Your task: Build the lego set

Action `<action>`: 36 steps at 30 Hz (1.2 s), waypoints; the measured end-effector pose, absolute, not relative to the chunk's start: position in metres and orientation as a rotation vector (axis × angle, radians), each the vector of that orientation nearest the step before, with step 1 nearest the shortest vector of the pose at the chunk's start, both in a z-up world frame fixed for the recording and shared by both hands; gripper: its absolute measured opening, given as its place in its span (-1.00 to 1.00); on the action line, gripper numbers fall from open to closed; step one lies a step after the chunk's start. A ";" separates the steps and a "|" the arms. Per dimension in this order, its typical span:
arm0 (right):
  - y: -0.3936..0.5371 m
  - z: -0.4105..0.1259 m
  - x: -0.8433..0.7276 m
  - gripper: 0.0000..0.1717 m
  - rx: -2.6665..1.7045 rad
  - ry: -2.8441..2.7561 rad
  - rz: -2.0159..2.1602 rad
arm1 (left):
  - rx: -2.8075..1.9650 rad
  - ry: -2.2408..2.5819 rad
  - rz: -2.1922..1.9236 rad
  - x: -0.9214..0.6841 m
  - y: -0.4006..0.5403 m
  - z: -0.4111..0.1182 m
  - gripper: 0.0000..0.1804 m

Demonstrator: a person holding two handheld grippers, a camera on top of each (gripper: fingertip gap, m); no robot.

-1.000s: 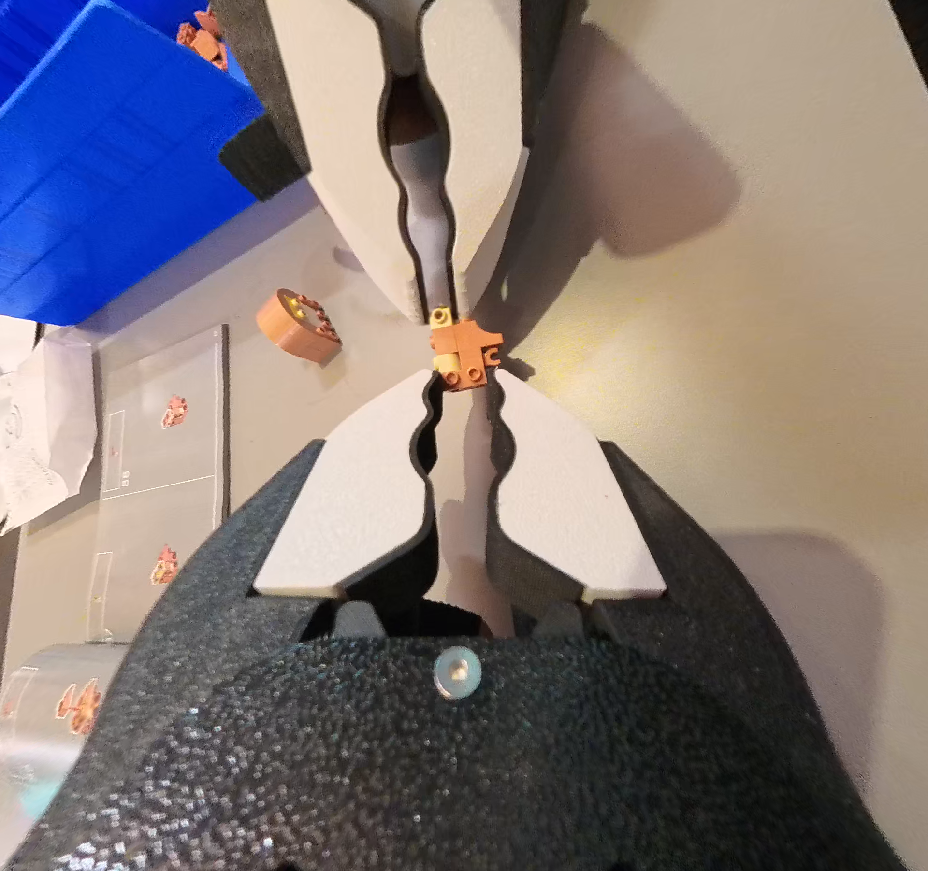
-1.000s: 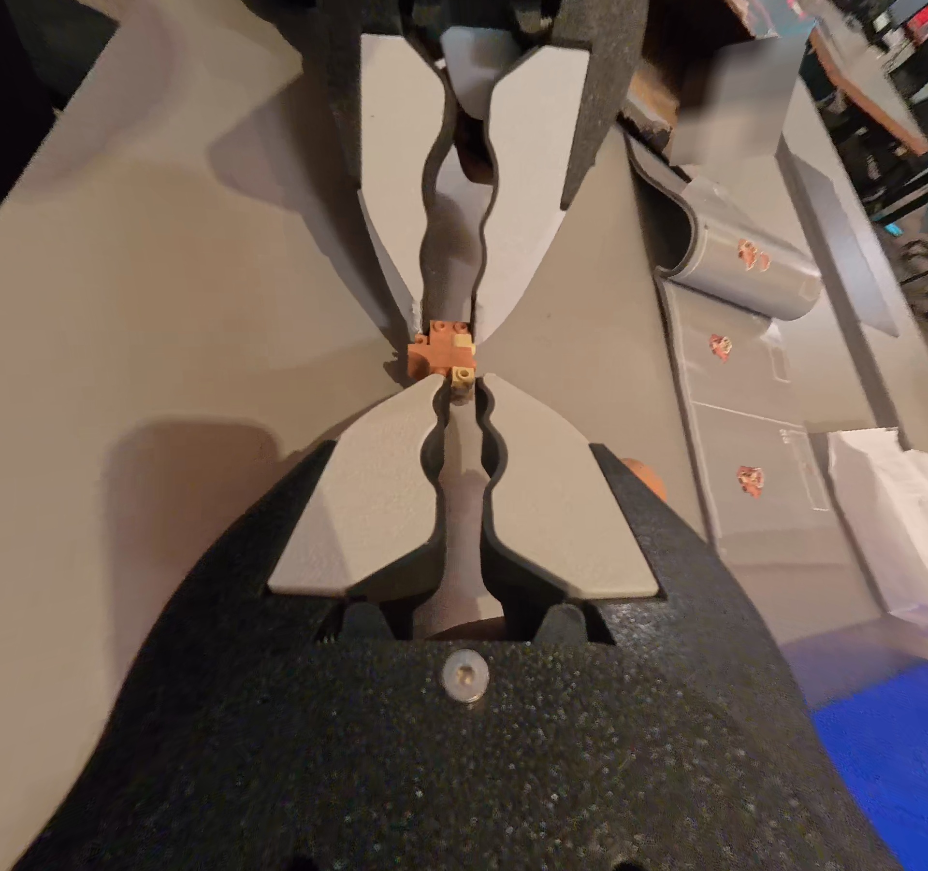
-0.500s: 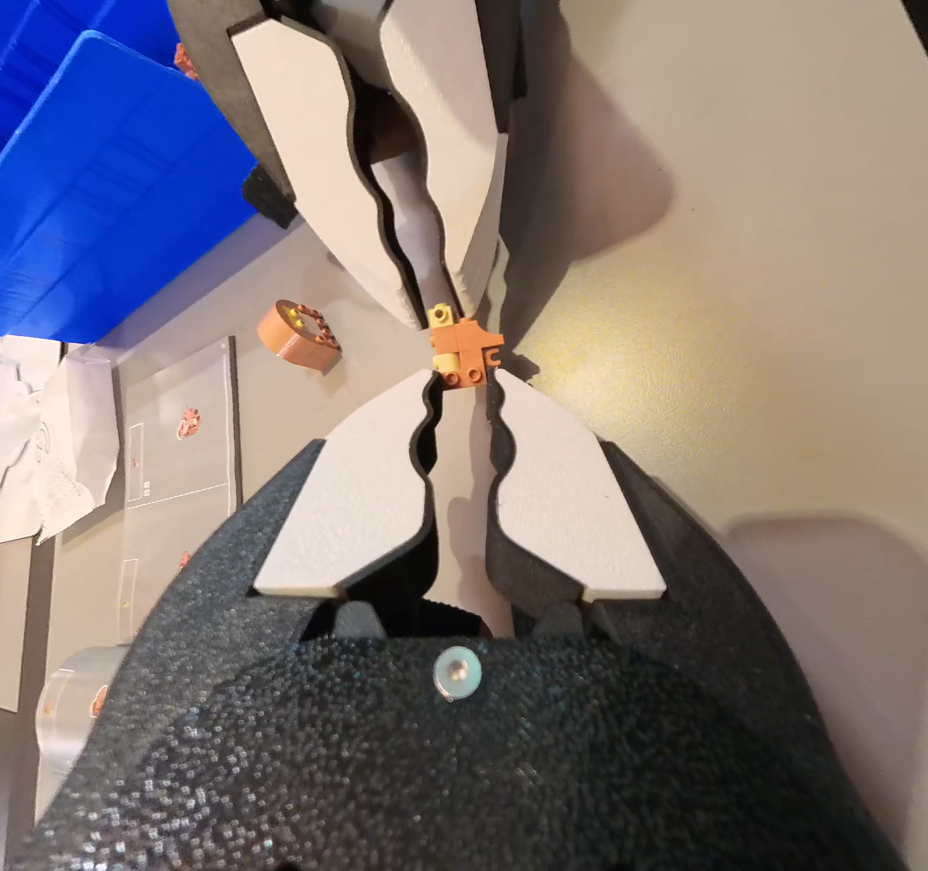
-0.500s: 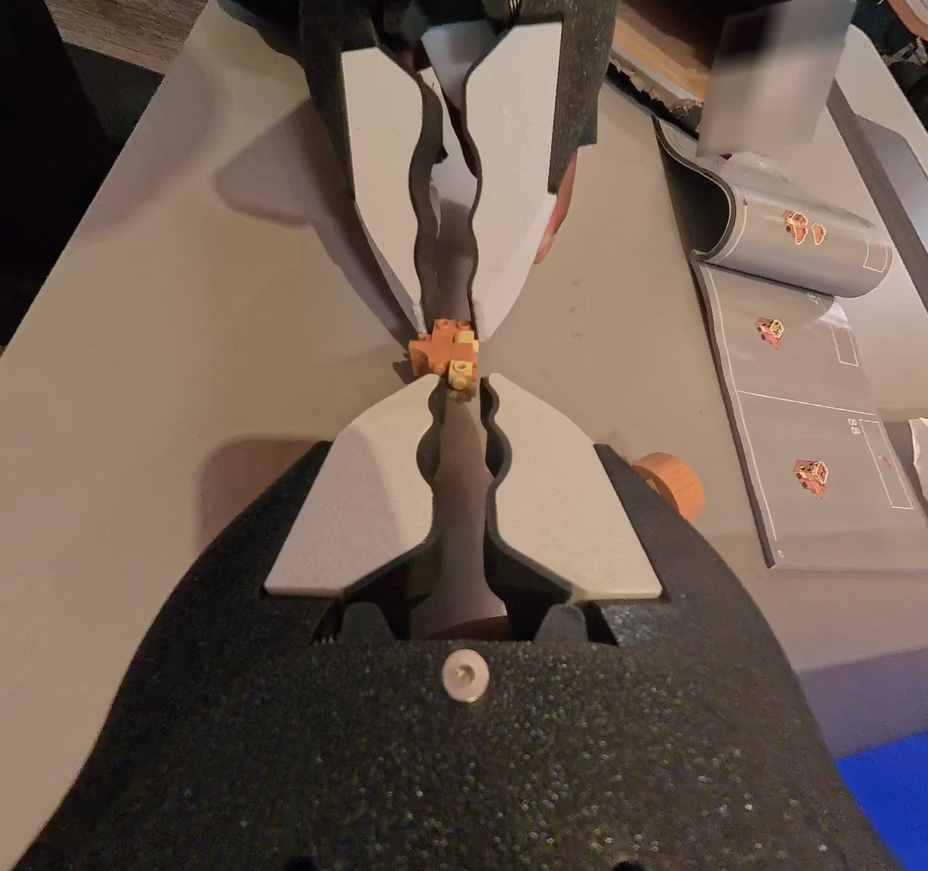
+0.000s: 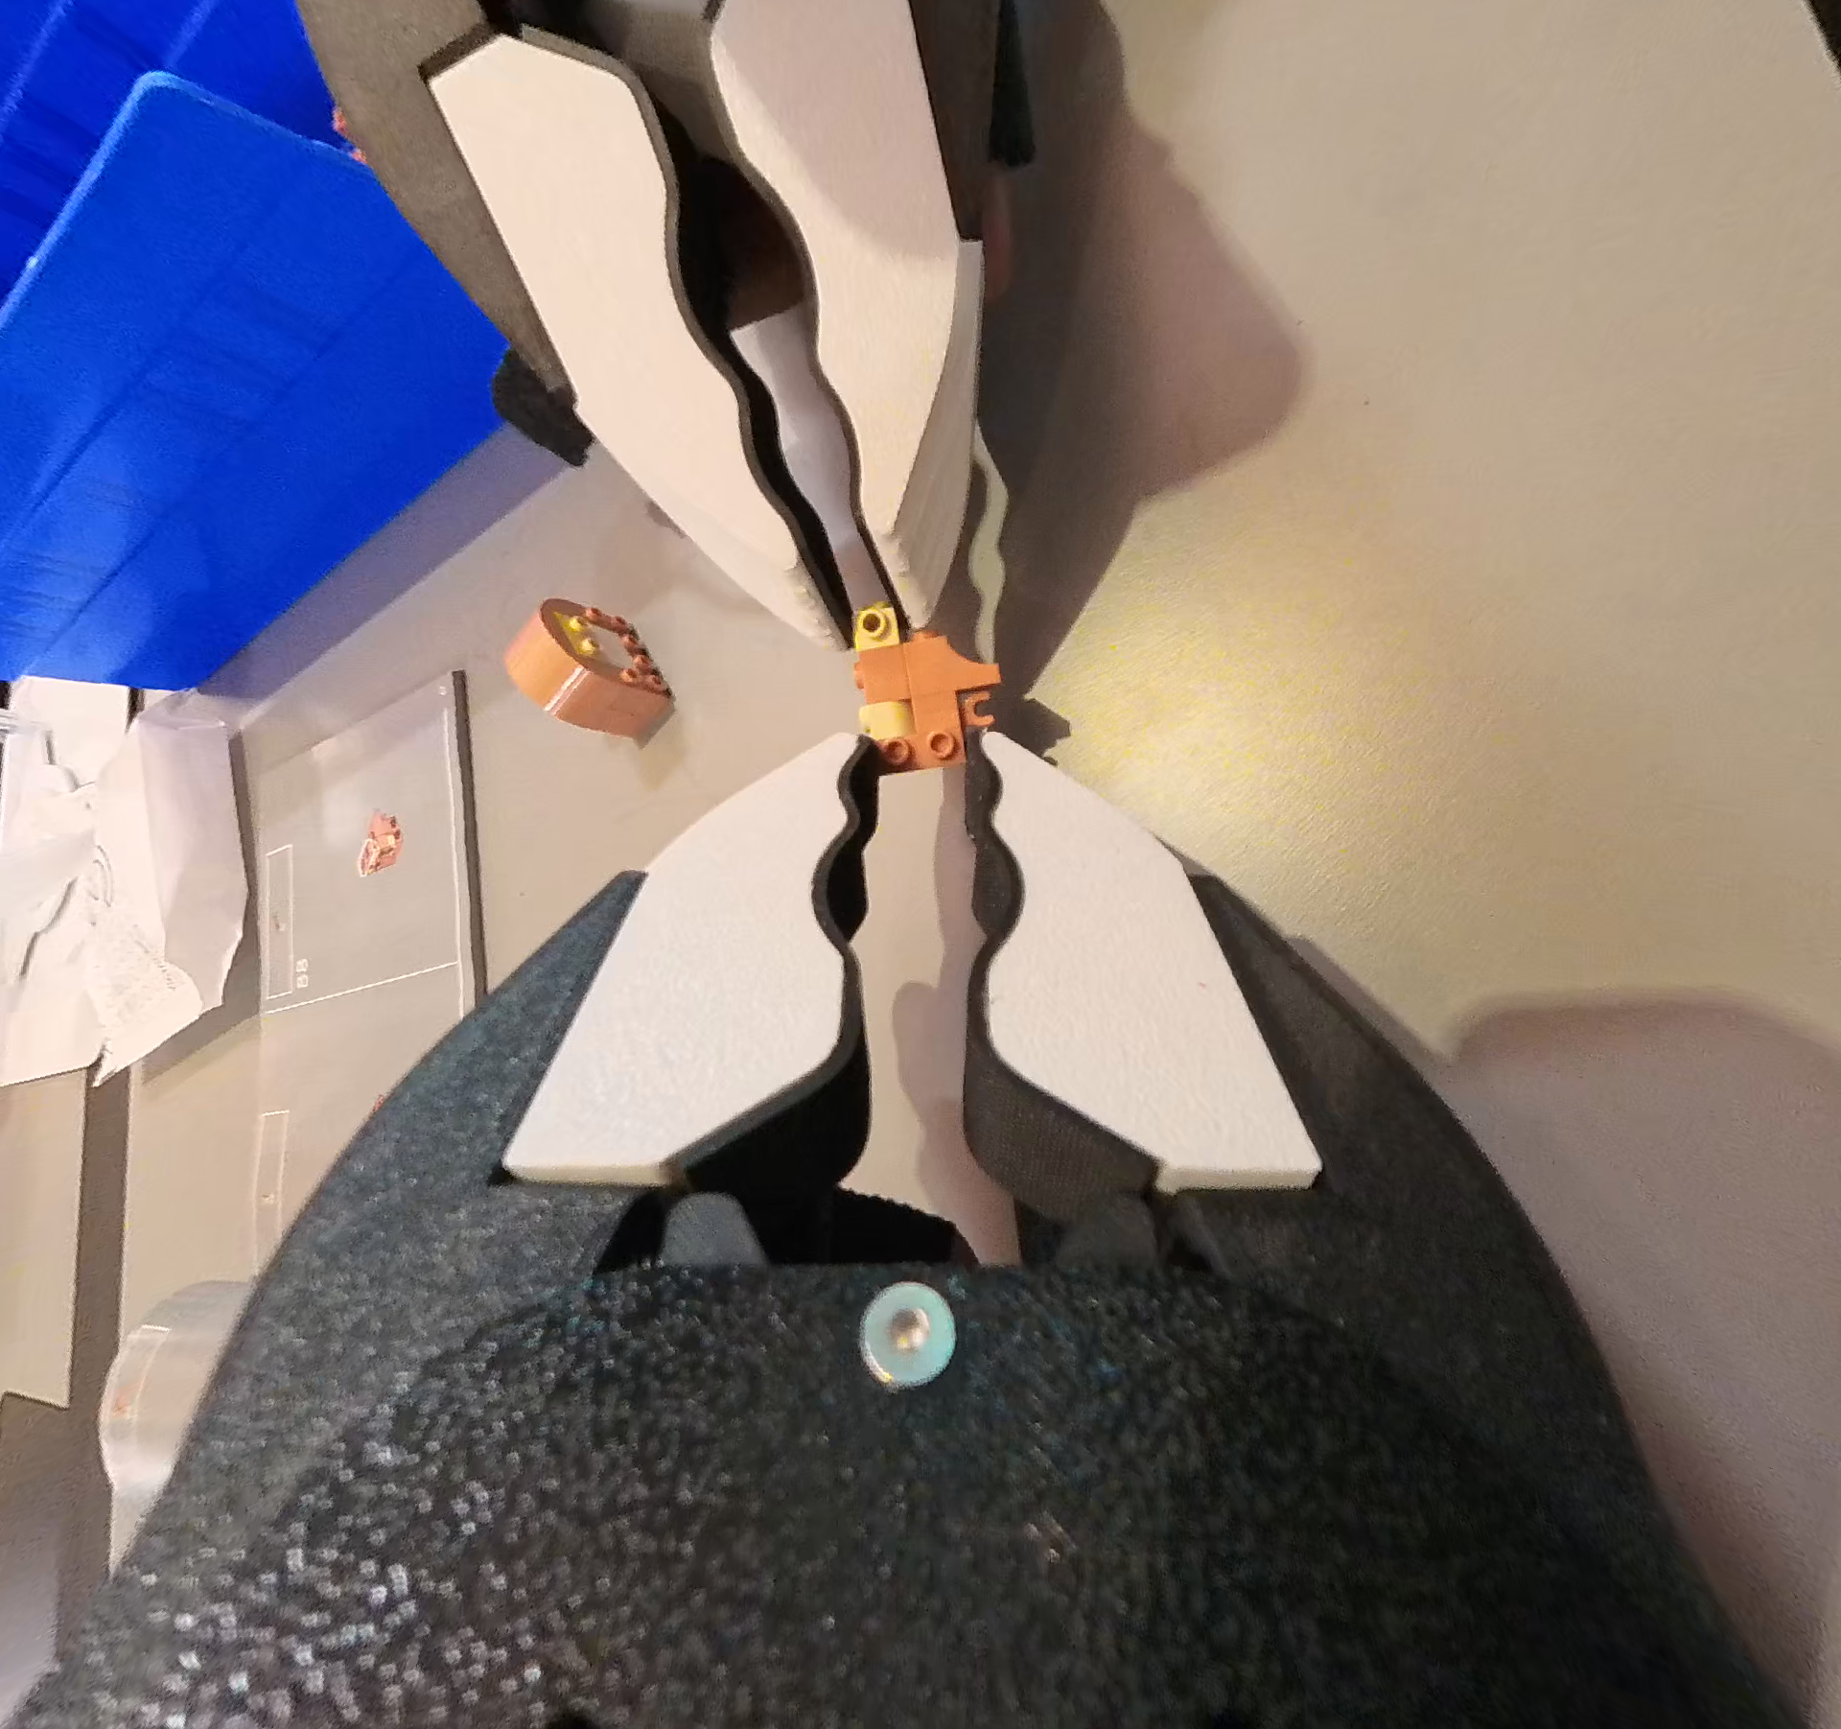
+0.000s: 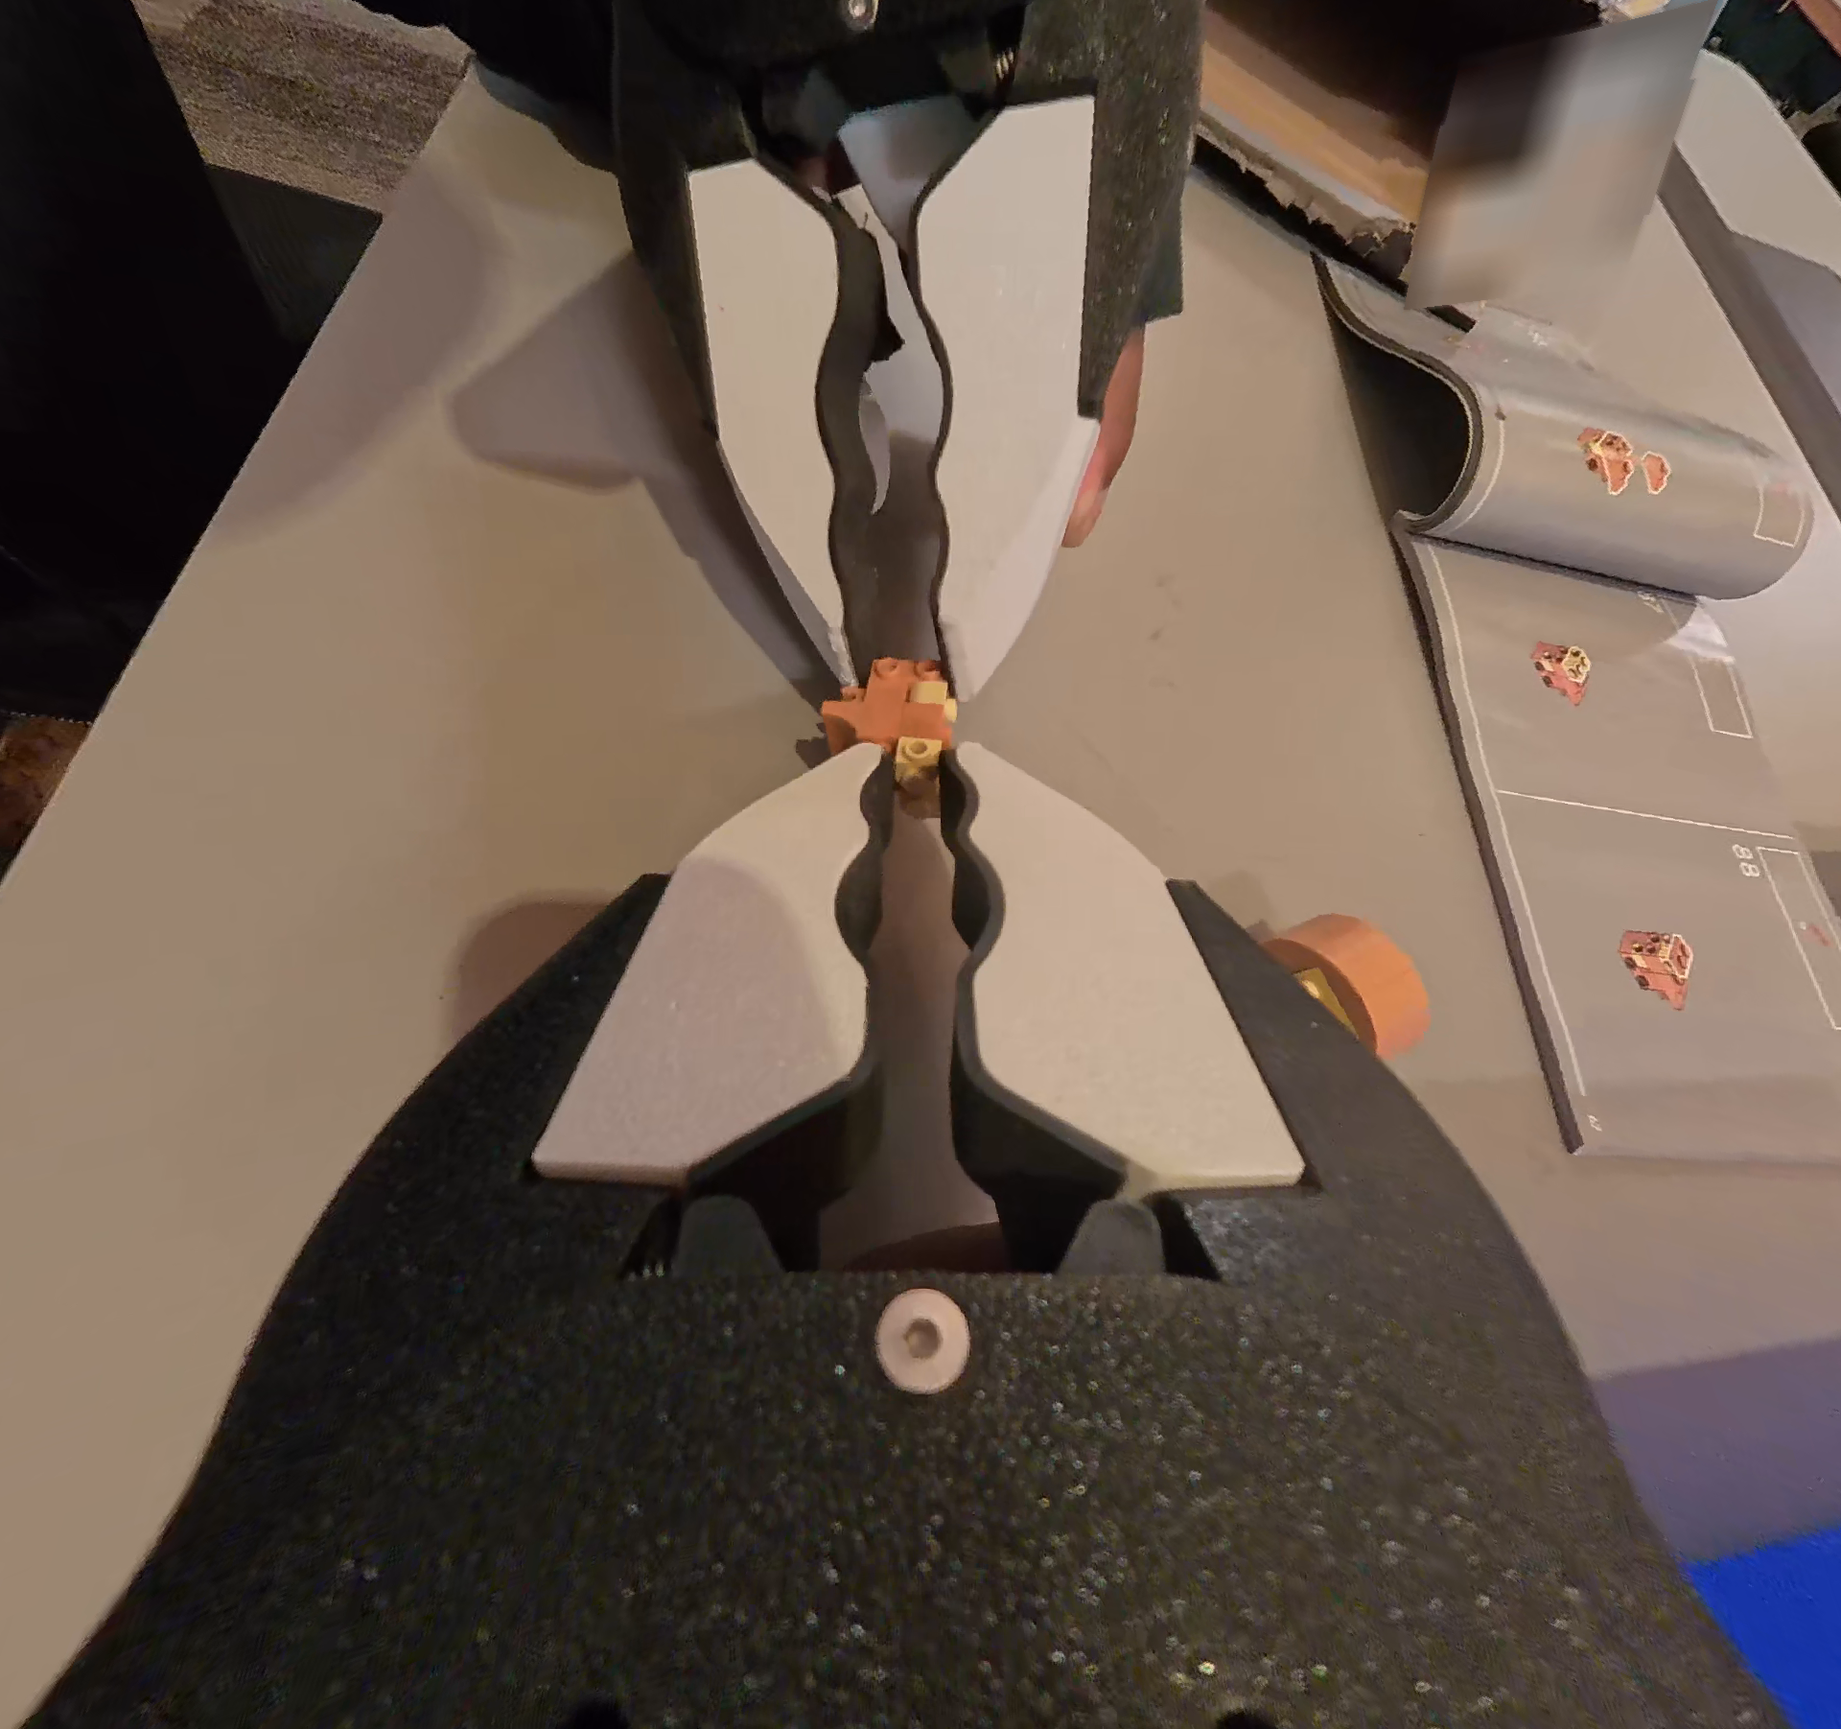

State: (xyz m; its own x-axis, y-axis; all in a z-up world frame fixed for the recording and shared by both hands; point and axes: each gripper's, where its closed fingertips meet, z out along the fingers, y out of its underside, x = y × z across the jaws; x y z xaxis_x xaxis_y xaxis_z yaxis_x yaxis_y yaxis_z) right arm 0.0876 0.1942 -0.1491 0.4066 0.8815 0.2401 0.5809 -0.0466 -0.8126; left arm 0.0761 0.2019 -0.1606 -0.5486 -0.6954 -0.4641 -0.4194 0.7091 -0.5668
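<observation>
On the grey table (image 6: 299, 635) I see a rounded brown brick piece (image 5: 588, 670) with yellow studs lying alone. An open instruction booklet (image 6: 1644, 784) with small brown model pictures lies flat, one page curled. Blue bins (image 5: 199, 366) stand at the table's edge, beside crumpled white paper (image 5: 80, 884).

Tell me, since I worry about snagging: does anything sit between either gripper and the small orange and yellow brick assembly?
Nothing visible does. The left gripper and the right gripper meet tip to tip, each closed directly on the brick assembly from opposite ends. The rounded orange piece lies off to the side.
</observation>
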 end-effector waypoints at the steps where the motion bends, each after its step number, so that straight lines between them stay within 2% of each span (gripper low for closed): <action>1: 0.194 -0.149 0.088 -0.91 -1.730 -1.288 0.401 | -0.844 2.225 -0.524 0.076 0.201 -0.160 -0.81; 18: 0.187 -0.146 0.085 -0.91 -1.563 -1.456 0.172 | -1.046 2.243 -0.834 0.071 0.190 -0.157 -0.82; 36: 0.195 -0.139 0.089 -0.91 -1.756 -1.198 0.485 | -0.842 2.188 -0.596 0.076 0.199 -0.151 -0.81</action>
